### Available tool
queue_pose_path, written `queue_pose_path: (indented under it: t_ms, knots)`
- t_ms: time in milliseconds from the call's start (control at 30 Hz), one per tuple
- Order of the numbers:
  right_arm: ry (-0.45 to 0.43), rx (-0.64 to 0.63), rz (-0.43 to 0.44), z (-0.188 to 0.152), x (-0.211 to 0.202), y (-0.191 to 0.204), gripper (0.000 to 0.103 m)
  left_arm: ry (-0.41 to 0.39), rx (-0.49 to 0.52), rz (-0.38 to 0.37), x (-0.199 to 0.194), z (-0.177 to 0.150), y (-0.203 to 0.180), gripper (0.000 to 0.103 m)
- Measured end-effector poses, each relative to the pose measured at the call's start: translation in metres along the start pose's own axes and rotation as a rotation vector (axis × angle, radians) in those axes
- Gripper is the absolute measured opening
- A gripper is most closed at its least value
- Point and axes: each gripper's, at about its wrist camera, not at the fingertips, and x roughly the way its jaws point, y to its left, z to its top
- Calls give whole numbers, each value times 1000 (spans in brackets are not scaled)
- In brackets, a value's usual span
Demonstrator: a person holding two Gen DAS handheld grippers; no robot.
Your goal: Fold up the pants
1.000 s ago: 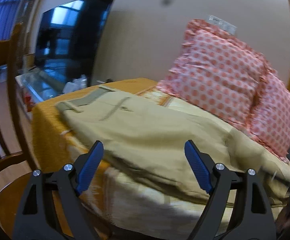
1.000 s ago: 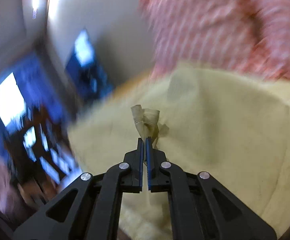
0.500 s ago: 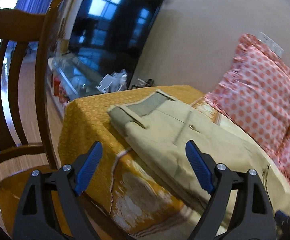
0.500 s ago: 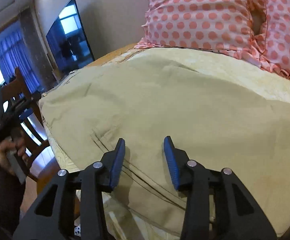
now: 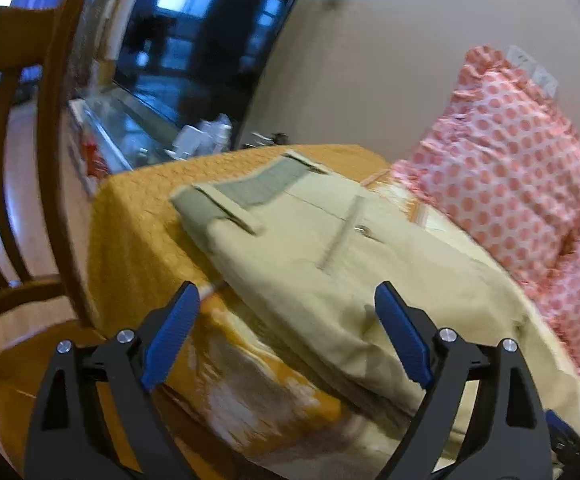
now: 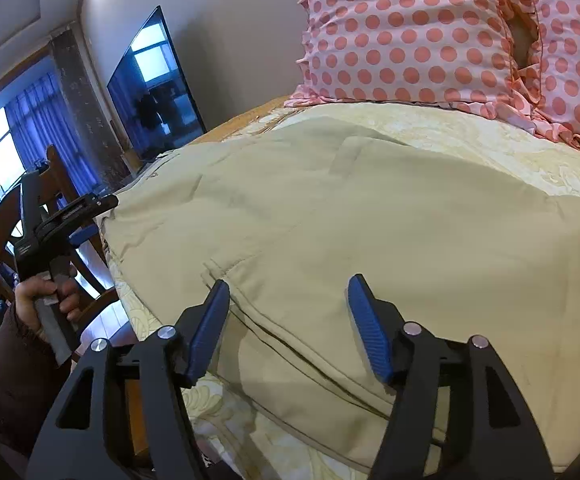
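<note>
Beige pants (image 5: pixel 329 264) lie folded lengthwise on the bed, waistband (image 5: pixel 258 188) at the far left end. In the right wrist view the pants (image 6: pixel 369 216) fill the middle, with layered hems near the front edge. My left gripper (image 5: pixel 286 336) is open and empty, hovering over the near edge of the pants by the bed's side. It also shows in the right wrist view (image 6: pixel 78 216), held in a hand at the left. My right gripper (image 6: pixel 288 320) is open and empty, just above the hem end of the pants.
Two pink polka-dot pillows (image 6: pixel 429 32) lean on the wall behind the pants. An orange and cream bedspread (image 5: pixel 138 232) covers the bed. A wooden chair (image 5: pixel 22 140) stands close at the left. A dark TV (image 5: pixel 202 40) hangs on the wall beyond.
My right gripper let go of the pants fabric and opened wide, resting over the hem end. My left gripper stayed open and swung left toward the waistband, then edged closer.
</note>
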Motion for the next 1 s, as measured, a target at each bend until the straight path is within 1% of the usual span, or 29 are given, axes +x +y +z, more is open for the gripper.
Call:
queue_pose_path:
  t_ms: [33, 67, 100, 200, 233, 267, 333, 400, 433, 467, 533, 600, 633, 667, 700, 733, 767, 833, 867, 933, 1000]
  knots:
    - [-2, 0, 4, 0, 0, 0, 66, 14, -12, -71, -2, 1, -1, 87]
    - [-4, -1, 5, 0, 0, 0, 66, 58, -42, -163, 2, 2, 0, 83]
    - [-6, -1, 6, -1, 0, -1, 66, 72, -63, -196, 3, 2, -1, 84]
    - [-9, 6, 12, -1, 0, -2, 67, 82, -84, -193, 8, 5, -3, 84]
    - [-11, 7, 14, -1, -1, -2, 67, 84, -108, -200, 8, 6, -2, 84]
    - [-13, 7, 16, -2, -1, -2, 67, 83, -155, -220, 8, 7, 4, 83]
    - [-17, 6, 17, -2, -1, -2, 67, 72, -216, -242, 8, 8, 13, 80]
    - [-20, 4, 20, -2, -1, -2, 67, 44, -250, -196, 10, 14, 22, 73]
    - [-23, 2, 22, -3, -1, -3, 67, 35, -271, -170, 11, 18, 26, 71]
    - [-25, 1, 24, -3, -1, -3, 67, 20, -306, -164, 14, 23, 33, 71]
    - [-29, 2, 28, -3, -2, -3, 67, 7, -340, -156, 19, 31, 42, 69]
    - [-31, 5, 30, -3, -2, -4, 67, 9, -353, -166, 24, 38, 45, 66]
    - [-33, 7, 32, -3, -2, -4, 67, 1, -353, -145, 25, 42, 45, 63]
    - [-36, 11, 34, -4, -2, -4, 67, -1, -355, -128, 26, 44, 44, 54]
    - [-39, 16, 36, -4, -3, -5, 67, -7, -362, -113, 25, 46, 46, 24]
    - [-43, 24, 41, -5, -4, -6, 67, -17, -371, -112, 25, 49, 47, 4]
    - [-46, 31, 45, -5, -6, -7, 67, -16, -379, -145, 24, 52, 48, 6]
    - [-58, 55, 59, -8, -15, -12, 66, -30, -322, -124, 17, 58, 32, 6]
    - [-66, 66, 63, -9, -19, -14, 66, -44, -238, -128, 9, 63, 12, 5]
    - [-98, 93, 65, -12, -33, -22, 67, -63, -104, -152, -6, 71, -27, 5]
    - [-143, 126, 56, -15, -52, -33, 67, -85, 42, -211, -24, 76, -80, 5]
